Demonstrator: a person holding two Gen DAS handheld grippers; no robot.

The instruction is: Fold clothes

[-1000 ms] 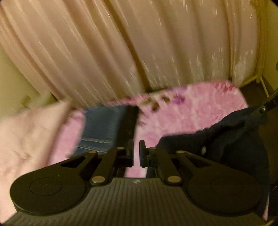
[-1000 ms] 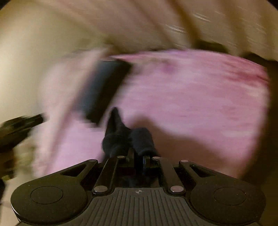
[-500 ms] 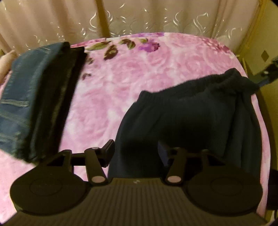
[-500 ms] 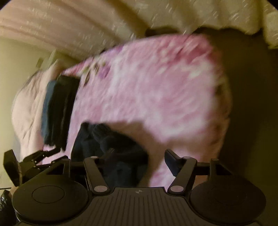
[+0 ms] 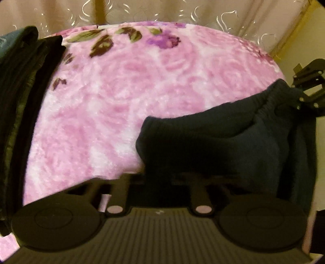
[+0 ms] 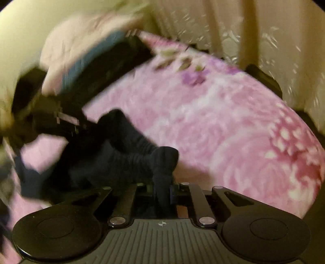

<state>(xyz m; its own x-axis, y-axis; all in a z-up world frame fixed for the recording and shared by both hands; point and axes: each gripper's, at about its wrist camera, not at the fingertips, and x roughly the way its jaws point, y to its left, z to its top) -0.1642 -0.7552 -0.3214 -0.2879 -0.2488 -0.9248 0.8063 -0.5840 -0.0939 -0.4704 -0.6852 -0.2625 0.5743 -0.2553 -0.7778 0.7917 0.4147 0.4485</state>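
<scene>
Dark navy knit pants (image 5: 223, 140) with an elastic waistband lie on the pink floral blanket (image 5: 126, 97). In the left wrist view the cloth covers my left gripper's (image 5: 160, 178) fingertips, so its jaws are hidden. My right gripper (image 6: 163, 193) is shut on a bunched end of the same navy pants (image 6: 126, 154). The right gripper also shows in the left wrist view (image 5: 308, 85) at the waistband's far right corner. The left gripper shows blurred in the right wrist view (image 6: 59, 119) at the garment's other end.
A stack of folded clothes, jeans on dark items (image 5: 22, 97), lies along the blanket's left side; it also shows in the right wrist view (image 6: 97, 61). Beige patterned curtains (image 5: 162, 12) hang behind the bed. A pale pink pillow (image 6: 67, 44) lies beyond the stack.
My right gripper was open half a second ago and is now shut on the pants' end. My left gripper has moved forward into the cloth, which now hides its fingertips.
</scene>
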